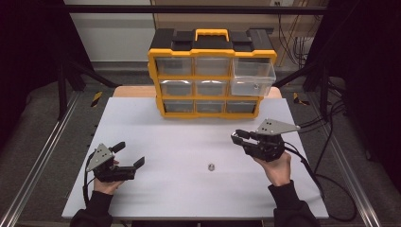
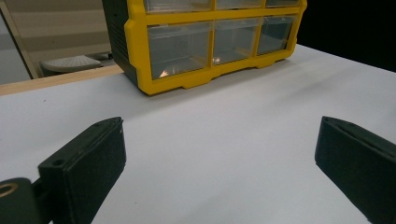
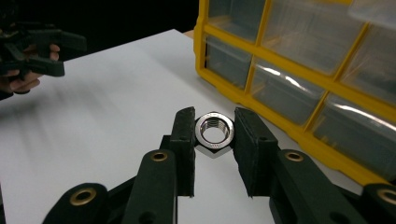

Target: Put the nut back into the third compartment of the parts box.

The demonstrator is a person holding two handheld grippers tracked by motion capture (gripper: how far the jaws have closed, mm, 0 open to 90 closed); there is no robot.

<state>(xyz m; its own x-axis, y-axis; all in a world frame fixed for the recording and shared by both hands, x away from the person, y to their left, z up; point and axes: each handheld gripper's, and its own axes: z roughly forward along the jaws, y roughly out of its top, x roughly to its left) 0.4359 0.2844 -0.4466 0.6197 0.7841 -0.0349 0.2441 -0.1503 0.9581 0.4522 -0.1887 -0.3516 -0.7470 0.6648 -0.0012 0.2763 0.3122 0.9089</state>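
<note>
My right claw point(image 3: 214, 140) grips a steel nut point(image 3: 214, 129), lifted off the bench point(image 1: 156, 142)

I have the jaws pinched on two opposite flats so it can't spin, bore facing me. Just ahead and above stands the yellow organiser point(image 1: 211, 75), its top right drawer point(image 1: 253, 76) pulled out, likely to receive it. A second nut point(image 1: 212, 166) lies behind. My left claw point(image 2: 219, 163) idles wide open, empty

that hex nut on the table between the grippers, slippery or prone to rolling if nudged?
The loose nut seems to lie flat on the table, so it would likely slide, not roll. A matching nut shows shiny metal, probably slick and dense for its size. Rigid; the right gripper pinches its flats, which should resist slipping.
</note>
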